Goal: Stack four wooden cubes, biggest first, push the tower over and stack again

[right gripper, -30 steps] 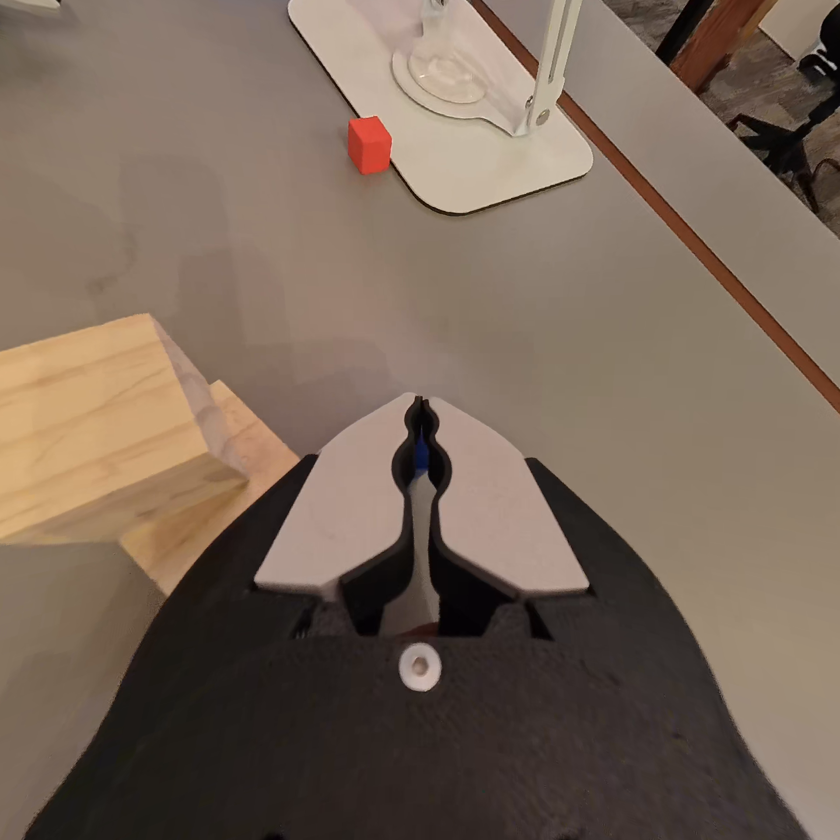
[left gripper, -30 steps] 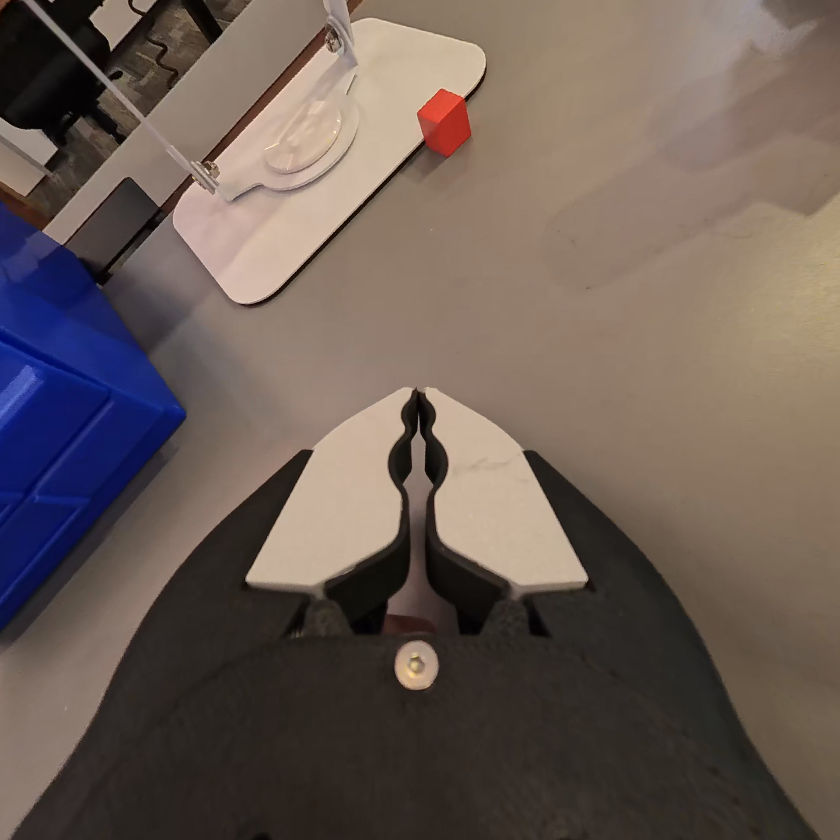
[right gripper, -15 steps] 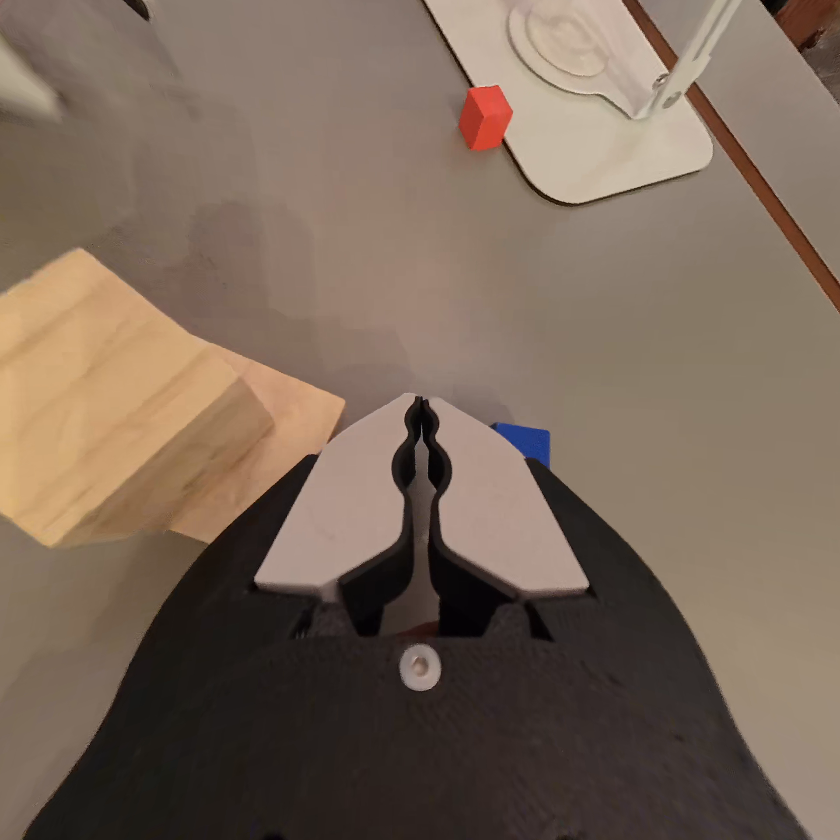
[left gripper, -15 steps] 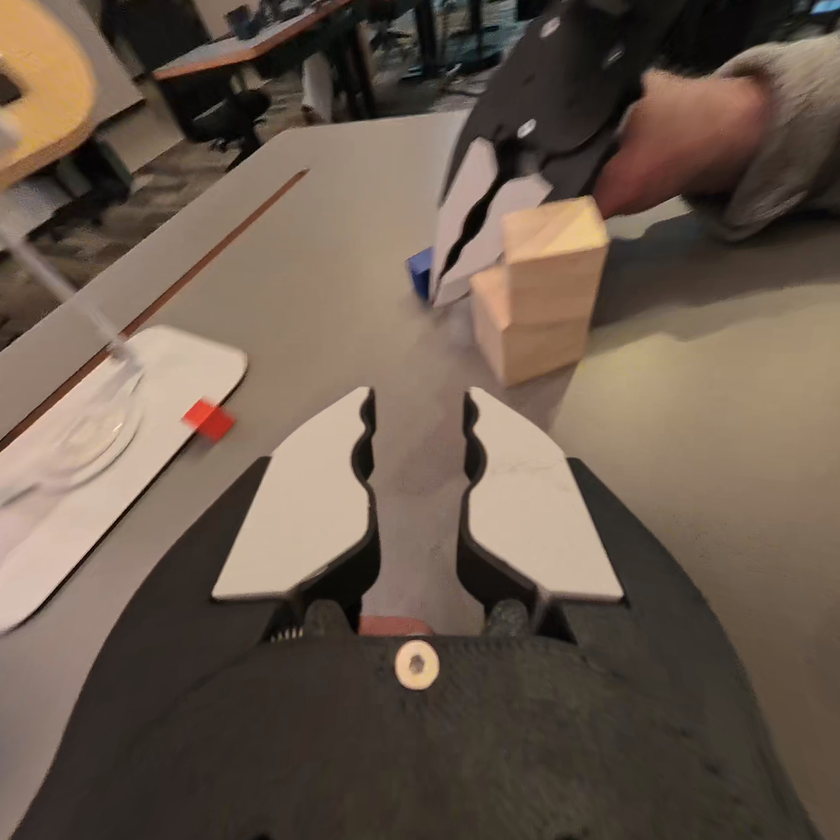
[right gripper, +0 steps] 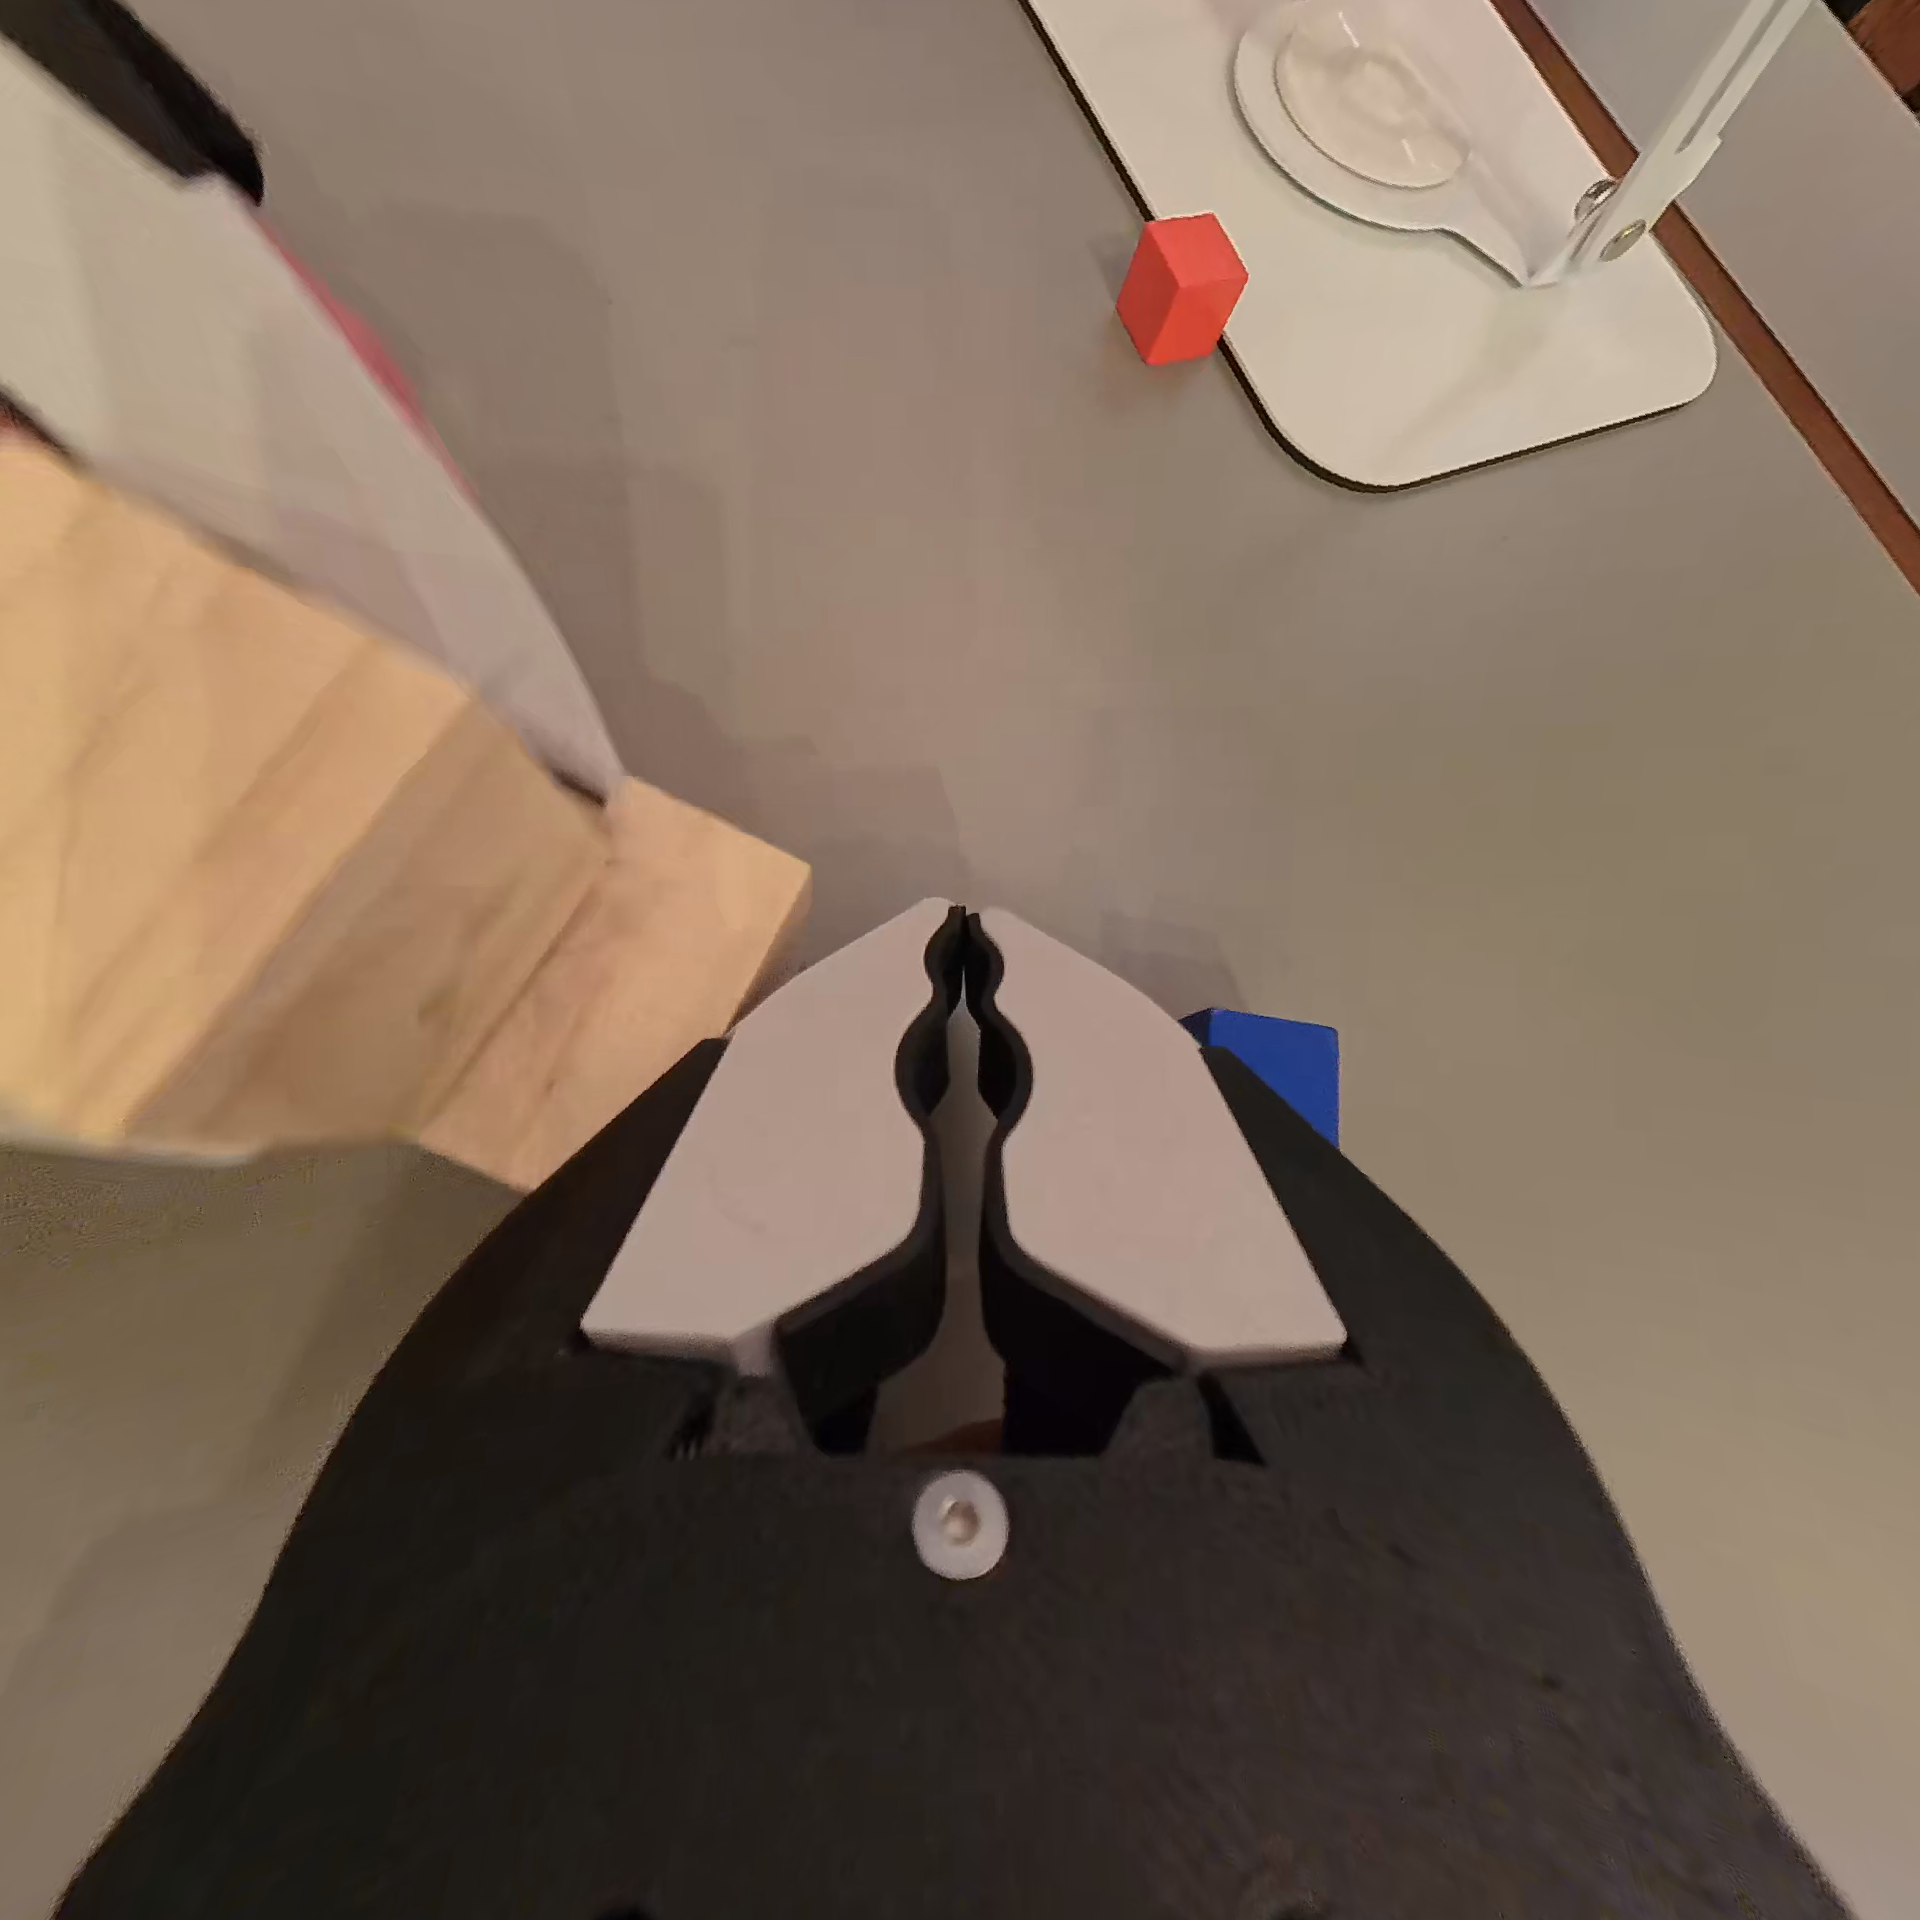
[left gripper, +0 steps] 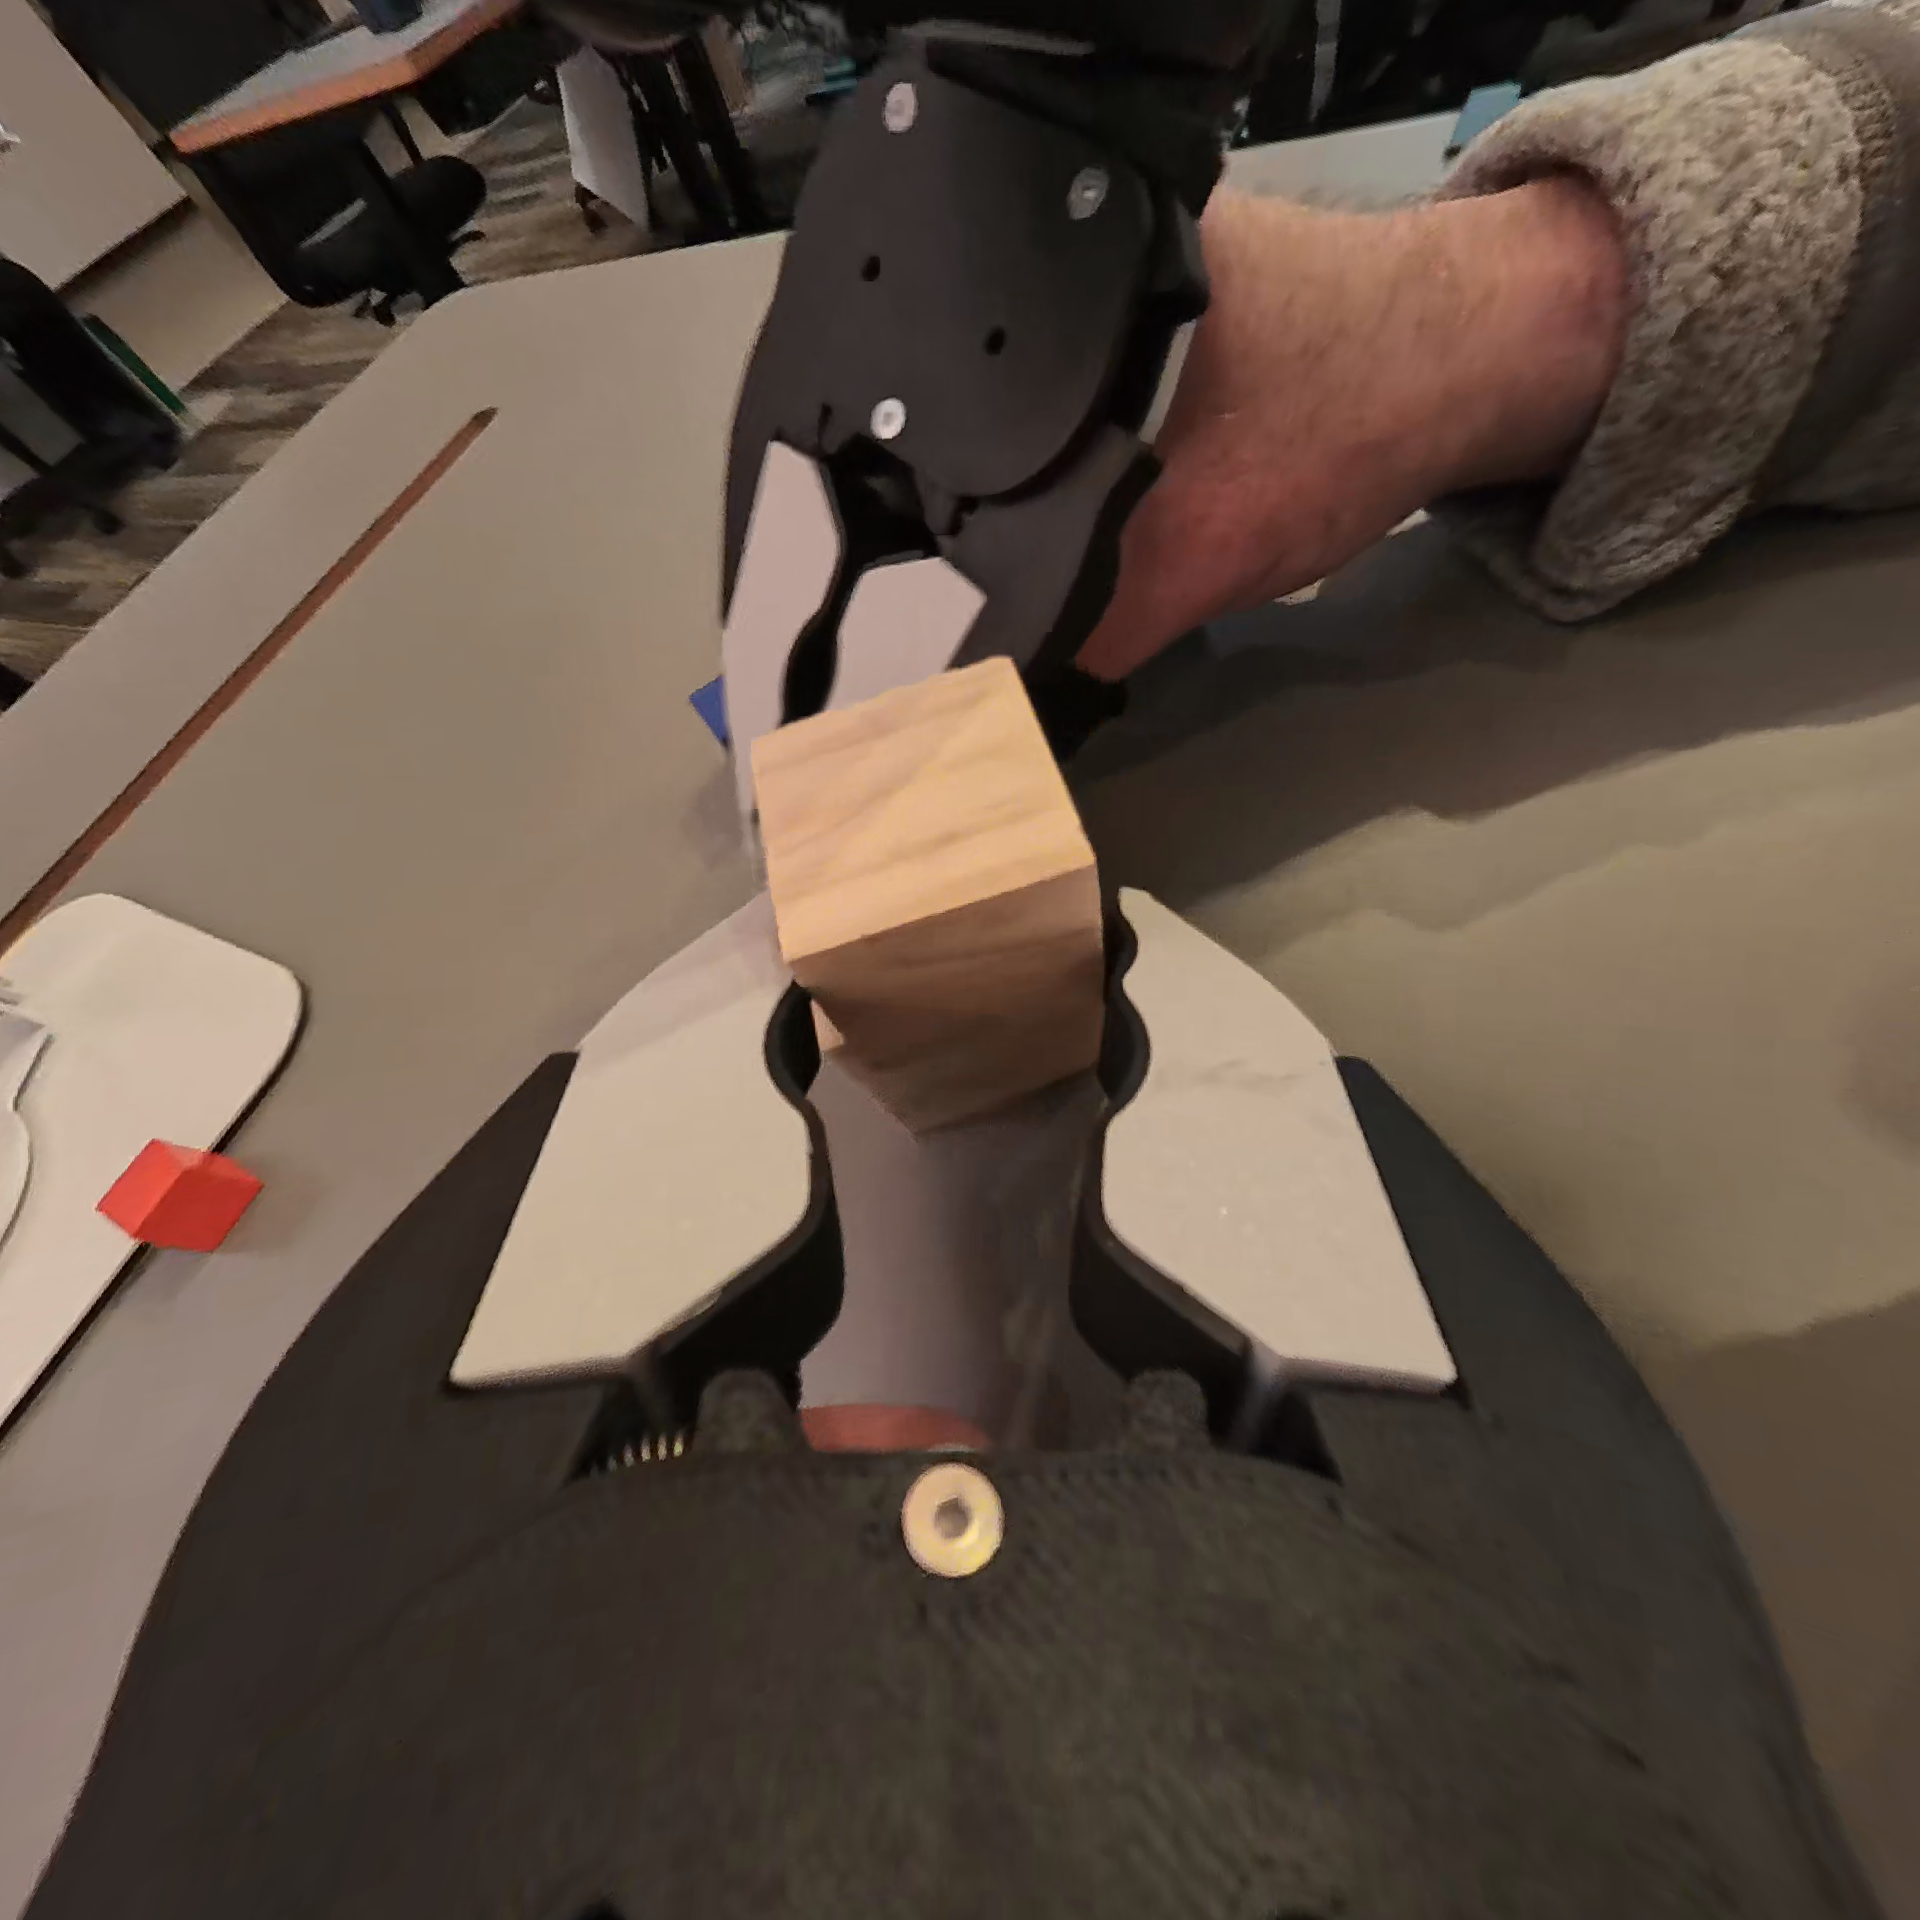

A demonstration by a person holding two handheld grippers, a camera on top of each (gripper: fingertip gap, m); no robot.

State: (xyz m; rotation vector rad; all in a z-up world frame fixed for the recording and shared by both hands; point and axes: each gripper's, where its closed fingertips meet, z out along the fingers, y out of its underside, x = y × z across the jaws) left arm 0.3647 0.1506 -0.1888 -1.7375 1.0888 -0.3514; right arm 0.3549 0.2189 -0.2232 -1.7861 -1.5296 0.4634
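Two plain wooden cubes are stacked on the grey table, the smaller upper cube (left gripper: 914, 831) on the larger lower cube (right gripper: 644, 966). My left gripper (left gripper: 935, 935) is open wide, with one finger on each side of the upper cube and close against it; a blurred finger (right gripper: 343, 499) of it shows in the right wrist view. My right gripper (right gripper: 961, 914) is shut and empty, tips low at the table just behind the stack (left gripper: 800, 707). A small blue cube (right gripper: 1273, 1070) lies just right of it. A small red cube (right gripper: 1179, 286) lies farther off.
A white base plate (right gripper: 1455, 353) with a clear disc and a slanted metal arm lies by the table's edge; the red cube (left gripper: 177, 1205) touches its rim. A hand in a grey sleeve (left gripper: 1351, 416) holds the right gripper. Desks and chairs stand beyond the table. Left tips to right tips: about 8 cm.
My left gripper swung round toward the stack, opened wider and moved in around the upper wooden cube. My right gripper stayed shut and shifted slightly left of the blue cube.
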